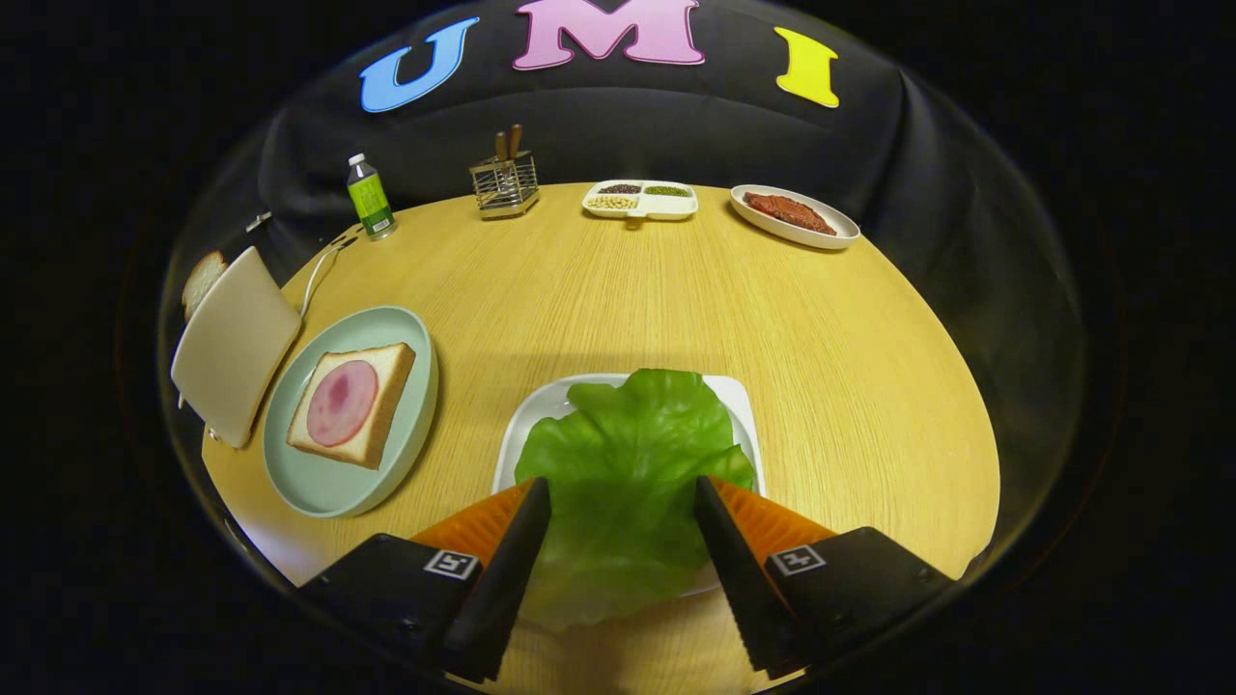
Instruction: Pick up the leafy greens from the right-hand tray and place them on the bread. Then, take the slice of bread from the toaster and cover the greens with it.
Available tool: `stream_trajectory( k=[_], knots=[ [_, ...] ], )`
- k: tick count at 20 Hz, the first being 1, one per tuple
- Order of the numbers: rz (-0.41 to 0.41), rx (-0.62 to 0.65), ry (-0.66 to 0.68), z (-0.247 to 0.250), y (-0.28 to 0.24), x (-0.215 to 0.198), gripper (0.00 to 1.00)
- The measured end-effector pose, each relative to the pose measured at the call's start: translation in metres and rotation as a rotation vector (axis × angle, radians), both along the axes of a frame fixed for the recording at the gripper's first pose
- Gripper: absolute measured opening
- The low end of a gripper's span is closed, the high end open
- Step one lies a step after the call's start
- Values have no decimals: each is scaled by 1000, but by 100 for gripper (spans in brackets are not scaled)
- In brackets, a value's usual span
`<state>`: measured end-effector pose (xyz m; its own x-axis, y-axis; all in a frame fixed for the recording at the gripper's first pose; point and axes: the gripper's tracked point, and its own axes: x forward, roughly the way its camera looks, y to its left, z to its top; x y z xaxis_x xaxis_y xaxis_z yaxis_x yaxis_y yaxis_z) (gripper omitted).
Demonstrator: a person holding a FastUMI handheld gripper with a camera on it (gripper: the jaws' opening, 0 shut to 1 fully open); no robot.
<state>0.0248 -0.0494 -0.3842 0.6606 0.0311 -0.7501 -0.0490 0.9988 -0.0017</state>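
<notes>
We have the gripper [623, 492] set over the lettuce leaf [623, 463], its two fingers spread wide, one on each side of the leaf and neither pressing on it. The leaf lies on the white tray [541, 410] on the wooden table [850, 367], and it covers most of the tray, spilling over the near edge toward us.

To the left sits the pale green plate [319, 483] with a slice of bread [381, 410] on it, topped by a round of ham [340, 403]. Just beyond the plate stands the toaster [232, 347], with the second slice [201, 280] poking out of it.

The step in hand looks to be the pick. To do it well, we want to lower the fingers until they straddle a raised fold of the leaf, not the flat part, then close gently so both sides catch it. A leaf this thin and floppy may slip or drape, so we should lift straight up, clear the tray rim, and carry it low across to the ham, laying it flat and centred before letting go.
</notes>
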Motion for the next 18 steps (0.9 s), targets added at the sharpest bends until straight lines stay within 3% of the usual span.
stream_trajectory(
  k=[1, 3, 4, 7, 11, 13, 18],
  knots=[
    [6, 0, 2, 0, 2, 0, 83],
    [9, -1, 4, 0, 1, 0, 74],
    [11, -2, 5, 1, 0, 0, 74],
    [-18, 10, 3, 3, -6, 2, 39],
    [-13, 75, 30, 5, -6, 4, 14],
    [-26, 134, 60, 4, -6, 4, 7],
    [-16, 172, 94, 14, -1, 2, 5]
  ],
)
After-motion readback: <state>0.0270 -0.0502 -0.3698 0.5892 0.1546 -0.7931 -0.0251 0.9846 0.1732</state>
